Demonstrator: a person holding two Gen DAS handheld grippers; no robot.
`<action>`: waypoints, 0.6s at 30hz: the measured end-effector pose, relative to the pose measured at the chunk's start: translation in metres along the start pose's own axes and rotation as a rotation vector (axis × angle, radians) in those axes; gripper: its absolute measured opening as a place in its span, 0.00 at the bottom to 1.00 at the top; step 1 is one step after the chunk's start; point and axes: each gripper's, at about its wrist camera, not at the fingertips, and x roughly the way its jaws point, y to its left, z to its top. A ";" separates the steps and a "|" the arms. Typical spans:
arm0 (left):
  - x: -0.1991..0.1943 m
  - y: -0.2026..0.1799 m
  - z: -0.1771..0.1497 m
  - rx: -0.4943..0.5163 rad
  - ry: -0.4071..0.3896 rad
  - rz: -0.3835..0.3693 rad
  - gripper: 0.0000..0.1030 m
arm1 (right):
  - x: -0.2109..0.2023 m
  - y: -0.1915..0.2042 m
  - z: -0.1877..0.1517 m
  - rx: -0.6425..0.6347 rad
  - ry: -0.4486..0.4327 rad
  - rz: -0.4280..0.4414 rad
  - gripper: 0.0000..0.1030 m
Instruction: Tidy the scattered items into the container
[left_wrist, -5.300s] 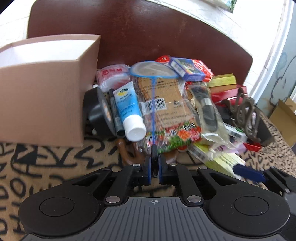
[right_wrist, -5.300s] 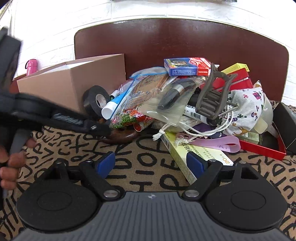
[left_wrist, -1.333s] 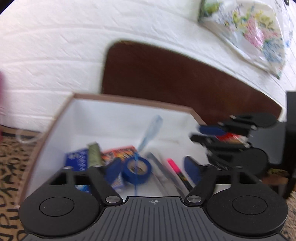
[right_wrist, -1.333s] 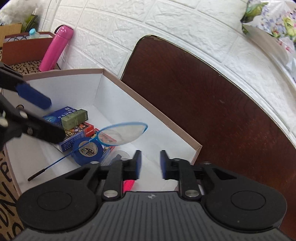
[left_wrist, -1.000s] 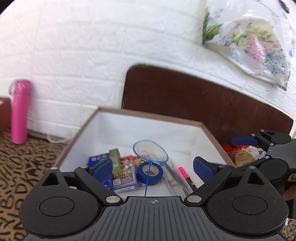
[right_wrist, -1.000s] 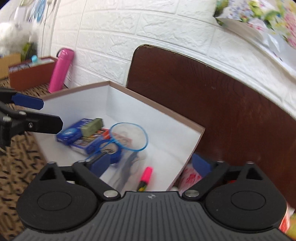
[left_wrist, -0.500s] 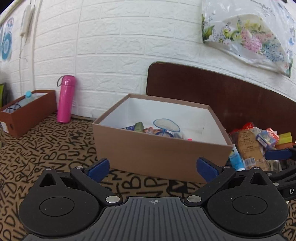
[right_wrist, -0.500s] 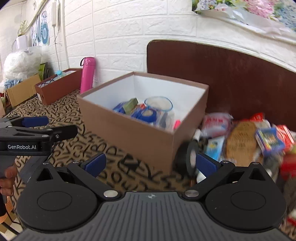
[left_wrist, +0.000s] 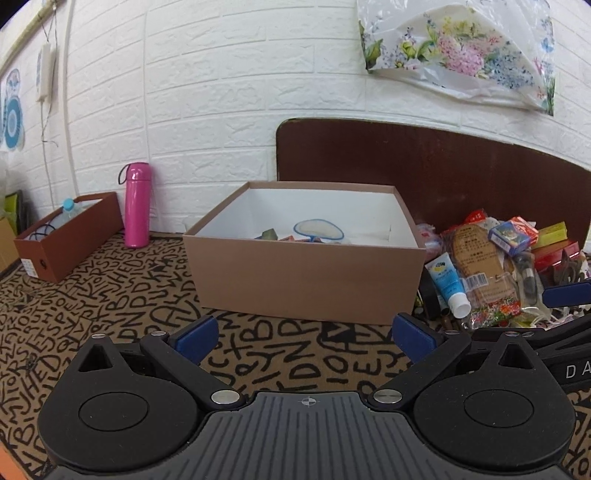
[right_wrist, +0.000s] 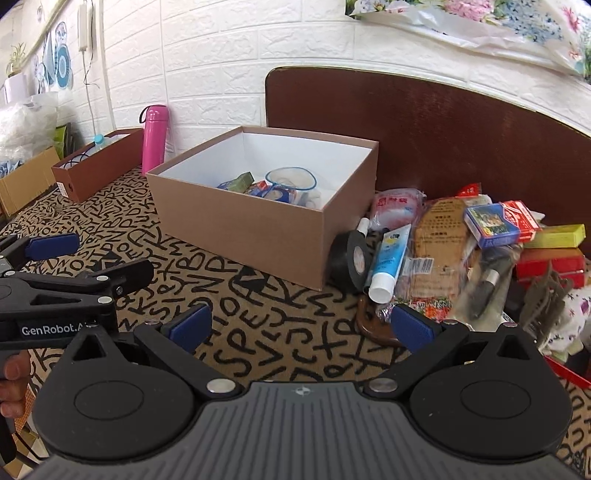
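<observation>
Both grippers have backed away from the box (right_wrist: 258, 229), jaws spread, empty; left gripper (right_wrist: 55, 254) apparently reads "GenRobot.AI".

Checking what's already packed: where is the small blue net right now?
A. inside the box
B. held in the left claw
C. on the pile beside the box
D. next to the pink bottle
A: the net lies inside the box, and both claws are open and empty.

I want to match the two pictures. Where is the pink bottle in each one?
Left wrist view: the pink bottle stands upright left of centre, against the white wall.
Right wrist view: the pink bottle stands upper left, behind the box's far corner.
Shared landmark: the open cardboard box to its right.
</observation>
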 end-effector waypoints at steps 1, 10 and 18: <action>-0.001 -0.001 -0.001 -0.002 0.003 0.001 1.00 | -0.001 0.000 -0.001 -0.002 -0.002 -0.002 1.00; -0.005 -0.004 -0.002 0.005 0.016 0.014 1.00 | -0.010 0.005 -0.004 -0.020 -0.009 -0.025 1.00; -0.005 -0.006 -0.003 0.005 0.026 0.009 1.00 | -0.011 0.006 -0.006 -0.027 -0.003 -0.027 1.00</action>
